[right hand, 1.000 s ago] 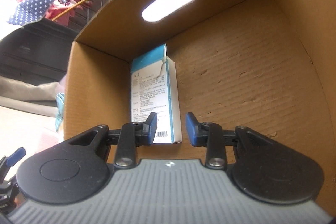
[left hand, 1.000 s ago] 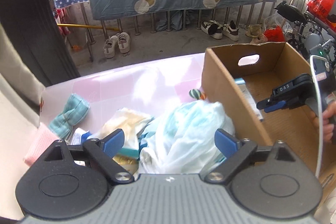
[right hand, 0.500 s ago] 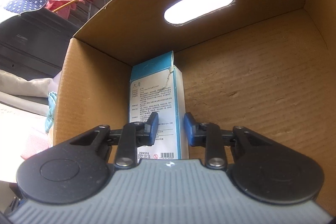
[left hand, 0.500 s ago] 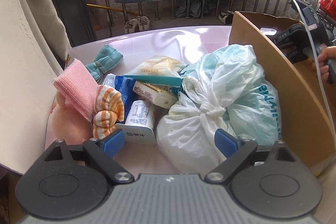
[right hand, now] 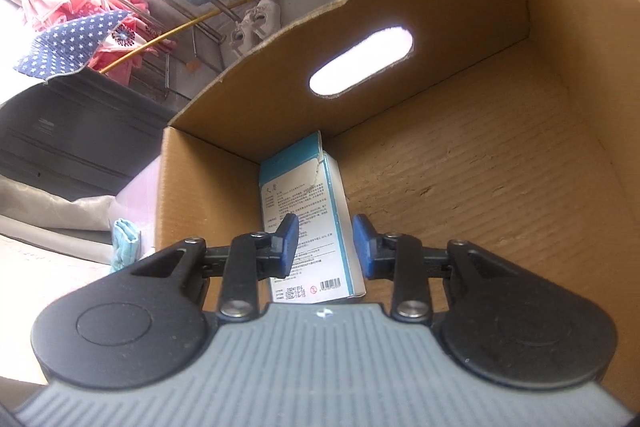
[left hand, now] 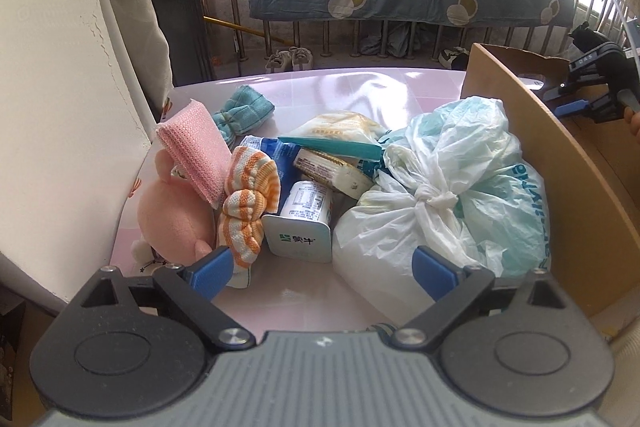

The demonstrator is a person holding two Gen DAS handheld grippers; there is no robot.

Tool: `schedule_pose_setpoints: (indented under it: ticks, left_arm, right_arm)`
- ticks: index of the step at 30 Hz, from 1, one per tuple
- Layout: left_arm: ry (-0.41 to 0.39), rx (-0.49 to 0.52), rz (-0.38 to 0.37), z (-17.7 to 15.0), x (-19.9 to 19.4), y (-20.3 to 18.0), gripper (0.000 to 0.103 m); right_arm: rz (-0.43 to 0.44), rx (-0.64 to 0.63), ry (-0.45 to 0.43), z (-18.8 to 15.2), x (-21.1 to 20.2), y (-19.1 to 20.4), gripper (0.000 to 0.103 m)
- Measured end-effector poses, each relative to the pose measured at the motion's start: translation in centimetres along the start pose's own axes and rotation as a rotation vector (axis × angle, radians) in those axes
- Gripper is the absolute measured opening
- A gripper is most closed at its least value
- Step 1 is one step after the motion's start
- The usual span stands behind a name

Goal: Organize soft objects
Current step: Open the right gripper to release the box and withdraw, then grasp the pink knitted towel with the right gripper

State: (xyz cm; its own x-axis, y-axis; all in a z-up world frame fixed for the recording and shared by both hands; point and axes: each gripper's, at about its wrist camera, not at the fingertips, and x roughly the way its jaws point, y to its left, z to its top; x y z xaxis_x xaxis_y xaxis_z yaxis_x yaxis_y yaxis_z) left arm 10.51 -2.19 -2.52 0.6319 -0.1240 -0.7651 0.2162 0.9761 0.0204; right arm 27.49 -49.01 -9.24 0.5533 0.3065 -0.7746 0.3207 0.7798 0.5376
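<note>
Left gripper point(left hand: 320, 269), jaws wide, is nearing striped knit point(left hand: 246, 205); right gripper point(right hand: 326, 247), jaws opening, empty, is hanging over boxed carton point(right hand: 308, 223); a central pinch is advisable.

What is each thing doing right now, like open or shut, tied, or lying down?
Left gripper: open, empty.
Right gripper: opening, holding nothing.
Cardboard box: open-topped.
Blue-and-white carton: lying flat inside it.
Plastic bag: knotted shut.
Yogurt cup: tipped over.
Pink plush: lying down.

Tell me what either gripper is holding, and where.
Nothing: left gripper open above the pile; right gripper's jaws opening, apart from the box.
</note>
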Motion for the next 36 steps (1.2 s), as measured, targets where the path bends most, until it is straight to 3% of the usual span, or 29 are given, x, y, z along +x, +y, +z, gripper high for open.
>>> schedule_pose_setpoints:
  ticks: [8, 17, 22, 27, 31, 36]
  left_arm:
    - [-0.047, -0.047, -0.061, -1.4, -2.8, 1.6, 0.098]
    - [-0.132, -0.073, -0.070, -2.8, -5.8, 3.2, 0.098]
    - [-0.178, -0.052, -0.029, -2.9, -6.3, 4.0, 0.098]
    - [-0.195, -0.051, 0.058, -2.1, -5.1, 5.7, 0.097]
    - [-0.224, -0.121, 0.118, -0.2, -2.9, 9.1, 0.096]
    - [-0.207, -0.244, 0.134, 2.8, 0.5, 13.1, 0.068]
  right_arm:
    - [0.150, -0.045, -0.104, -2.4, -8.8, 2.2, 0.034]
    - [0.272, -0.139, -0.023, -7.0, -9.9, 9.1, 0.040]
    - [0.358, -0.196, 0.047, -9.2, -8.3, 14.7, 0.043]
    - [0.443, -0.231, 0.137, -11.1, -5.1, 20.5, 0.051]
    - [0.481, -0.268, 0.207, -12.9, -1.0, 25.2, 0.059]
    - [0.475, -0.266, 0.298, -14.4, 6.0, 30.0, 0.061]
